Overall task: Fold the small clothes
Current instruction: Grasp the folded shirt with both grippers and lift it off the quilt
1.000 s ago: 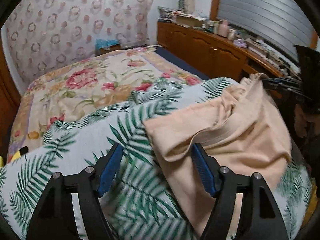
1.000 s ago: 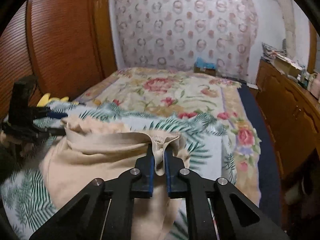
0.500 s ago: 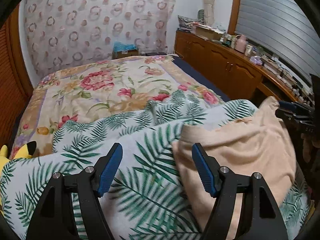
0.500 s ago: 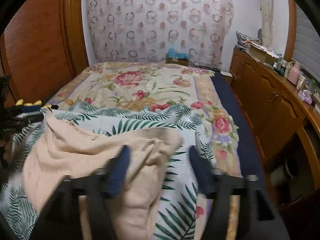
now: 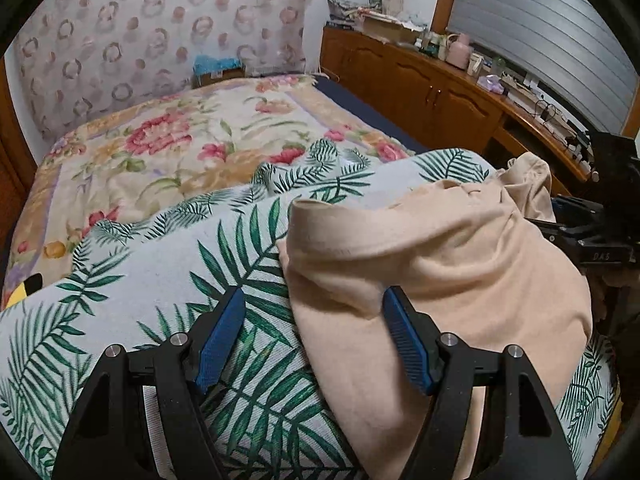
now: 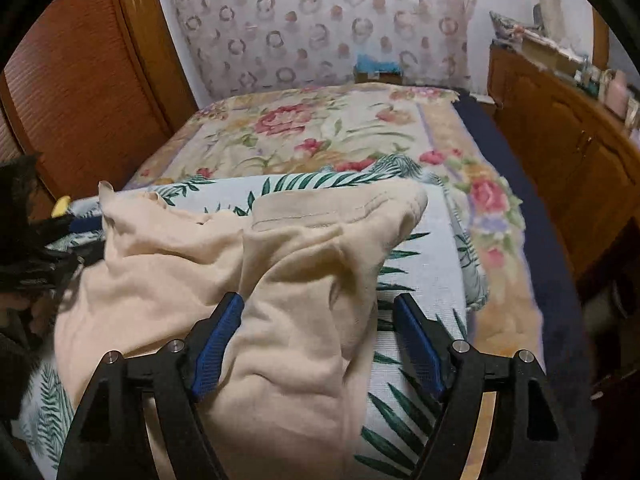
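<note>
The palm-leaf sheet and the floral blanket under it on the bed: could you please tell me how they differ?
The palm-leaf sheet is pale with green fronds; the floral blanket is cream with red and pink flowers. The sheet covers only the near part of the bed; the blanket shows bare beyond it. The peach garment lies on the sheet and does not touch the blanket's bare part. Both are printed with plants.

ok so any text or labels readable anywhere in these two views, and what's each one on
"DAS": pale letters on the black body of the right tool, seen from the left wrist view.
Boxes and bottles on the wooden sideboard: any print is too small and blurred to read.
Peach garment: no label shows.
</note>
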